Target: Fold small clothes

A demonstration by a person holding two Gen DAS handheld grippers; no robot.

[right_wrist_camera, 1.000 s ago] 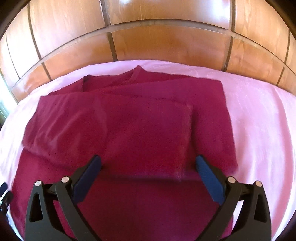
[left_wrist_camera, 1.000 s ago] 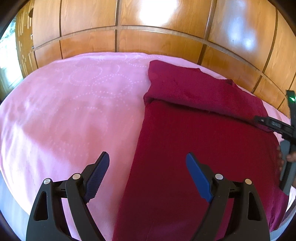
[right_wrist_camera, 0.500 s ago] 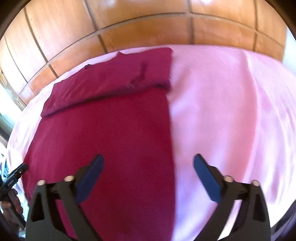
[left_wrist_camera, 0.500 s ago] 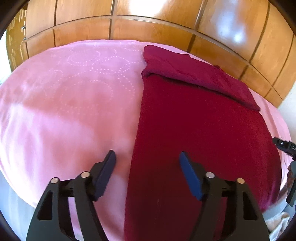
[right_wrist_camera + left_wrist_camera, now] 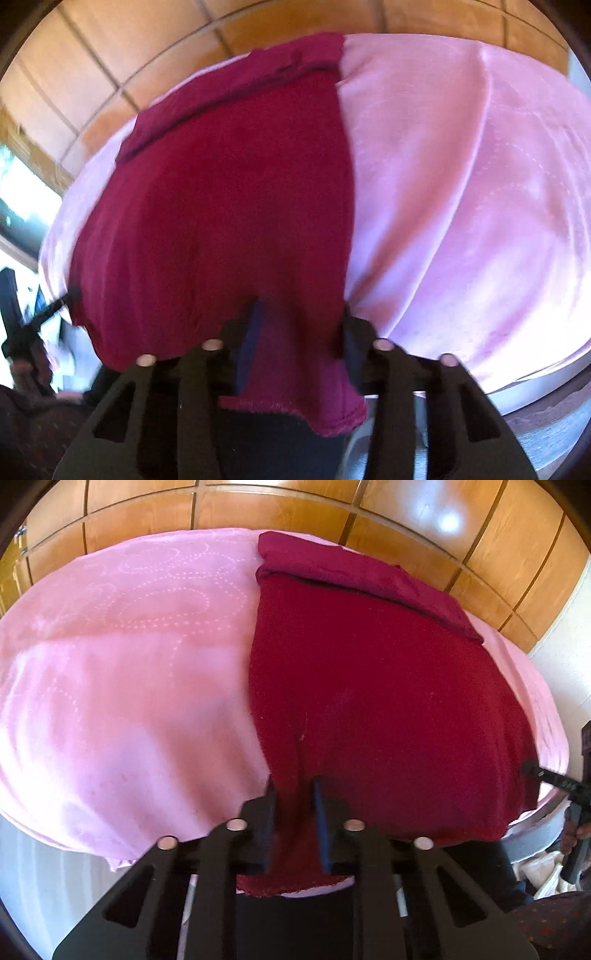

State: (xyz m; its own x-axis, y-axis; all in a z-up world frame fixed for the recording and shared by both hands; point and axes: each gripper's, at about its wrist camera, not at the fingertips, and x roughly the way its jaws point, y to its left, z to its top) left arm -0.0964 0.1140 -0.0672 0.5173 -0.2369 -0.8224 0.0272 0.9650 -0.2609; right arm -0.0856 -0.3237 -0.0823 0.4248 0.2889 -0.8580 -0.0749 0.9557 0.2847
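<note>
The garment (image 5: 369,701) lies flat on the pink blanket (image 5: 129,683), far end folded over. The left gripper (image 5: 293,805) pinches its near left corner; the right gripper (image 5: 299,325), blurred, seems clamped on the near right corner.

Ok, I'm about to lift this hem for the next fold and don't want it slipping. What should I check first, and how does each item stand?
1. Left claw closed on the near hem of the maroon garment: ok.
2. Right claw closed on the hem's other corner: cannot tell, blurred, cloth between the fingers.
3. Both grips level along the hem: cannot tell.
4. Far end already folded over and lying flat: ok.
5. Pink blanket not pinched with the cloth: cannot tell.
</note>
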